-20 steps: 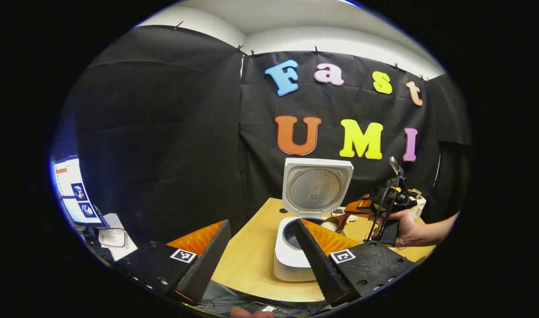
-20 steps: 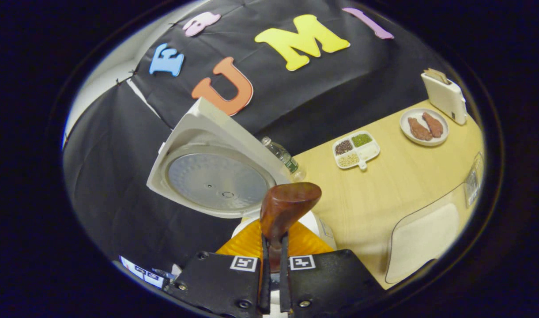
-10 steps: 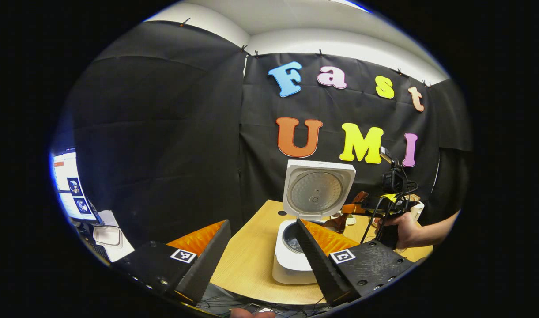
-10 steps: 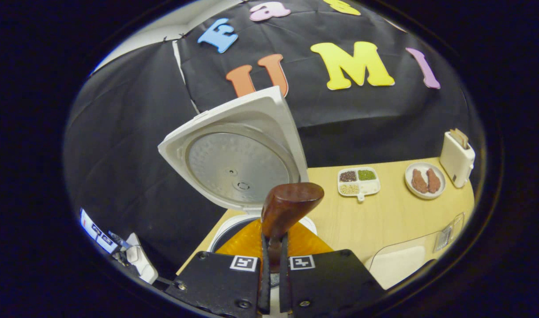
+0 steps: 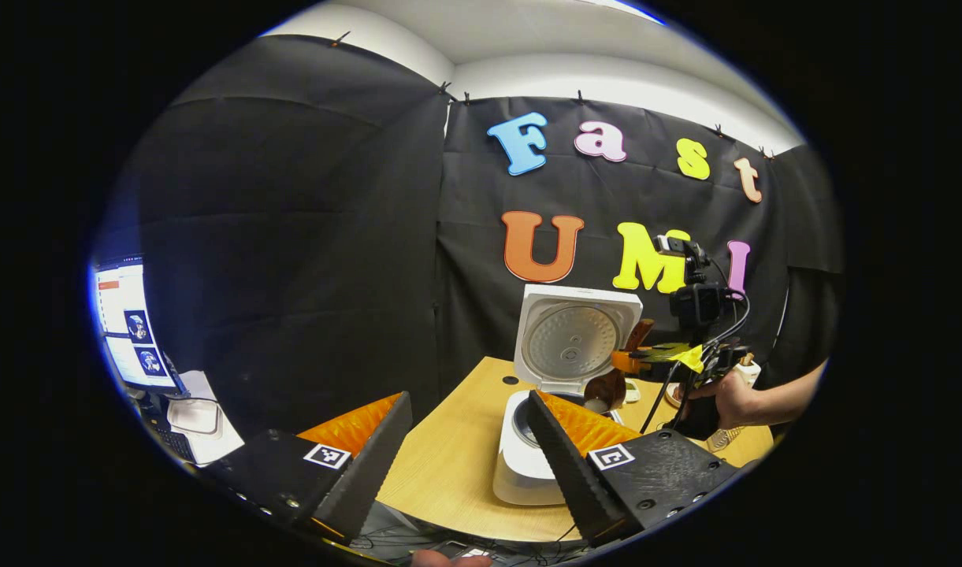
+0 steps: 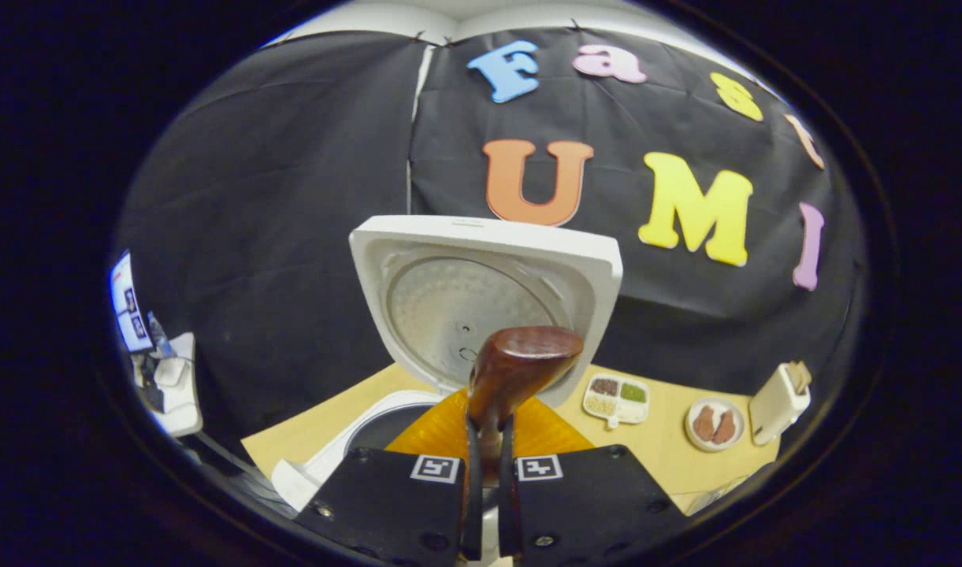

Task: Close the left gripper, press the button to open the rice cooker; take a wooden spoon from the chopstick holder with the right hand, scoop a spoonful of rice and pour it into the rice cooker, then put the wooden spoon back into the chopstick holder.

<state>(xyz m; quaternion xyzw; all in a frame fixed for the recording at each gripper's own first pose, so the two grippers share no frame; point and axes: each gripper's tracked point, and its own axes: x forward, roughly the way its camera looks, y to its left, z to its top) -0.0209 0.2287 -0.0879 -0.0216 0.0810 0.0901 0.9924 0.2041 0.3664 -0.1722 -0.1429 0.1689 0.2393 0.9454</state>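
Observation:
The white rice cooker (image 5: pixel 520 468) stands on the wooden table with its lid (image 6: pixel 481 291) raised upright and its dark pot (image 6: pixel 378 429) showing. My right gripper (image 6: pixel 487 425) is shut on the brown wooden spoon (image 6: pixel 520 366), whose rounded end rises above the fingers in front of the lid. In the left gripper view a hand holds the right gripper (image 5: pixel 630 362) beside the lid, and the spoon (image 5: pixel 607 387) hangs by the pot's far rim. My left gripper (image 5: pixel 469 402) is open, short of the cooker, holding nothing. The white chopstick holder (image 6: pixel 776 402) stands far right.
A divided dish of grains (image 6: pixel 616 396) and a plate with brown pieces (image 6: pixel 709 424) sit on the table (image 5: pixel 449 465) right of the cooker. A lit monitor (image 5: pixel 126 331) and desk clutter lie off the table's left edge. Black cloth walls close the back.
The right gripper has risen and turned from a tilt to level, still shut on the spoon, beside the lid. The left gripper has barely shifted.

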